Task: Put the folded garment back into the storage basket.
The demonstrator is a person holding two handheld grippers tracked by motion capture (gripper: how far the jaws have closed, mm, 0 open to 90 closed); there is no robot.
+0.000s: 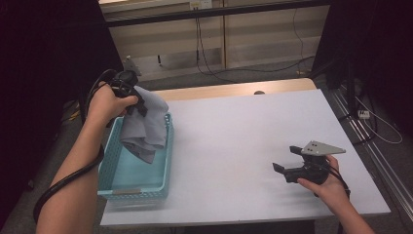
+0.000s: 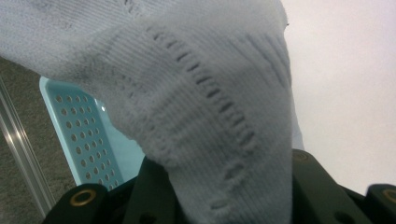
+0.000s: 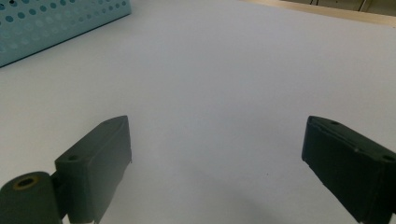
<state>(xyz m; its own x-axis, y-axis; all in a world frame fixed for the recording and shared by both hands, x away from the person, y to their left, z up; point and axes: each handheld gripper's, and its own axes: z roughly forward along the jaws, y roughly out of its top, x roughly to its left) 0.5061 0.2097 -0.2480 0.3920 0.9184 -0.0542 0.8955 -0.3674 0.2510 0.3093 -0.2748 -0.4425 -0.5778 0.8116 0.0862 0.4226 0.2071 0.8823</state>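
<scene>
Knit grey cloth (image 2: 210, 107) fills the left tool's (image 1: 139, 105) grip above the basket (image 1: 163, 183); right tool (image 3: 217, 168) gapes wide.

Soft grey knitted cloth (image 2: 205, 107), ribbed, with a row of small stitched holes (matt throughout). Light blue plastic basket (image 1: 165, 161) at left, walls perforated, faintly glossy. Smooth matt white table (image 1: 243, 146), bare wood along far edge. Matt black plastic jaws.

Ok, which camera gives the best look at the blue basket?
The high view: it shows the whole blue basket at the table's left edge, with the grey cloth hanging into it from the left tongs. The left gripper view shows a strip of its perforated wall beside the cloth; the right gripper view catches one corner.
</scene>
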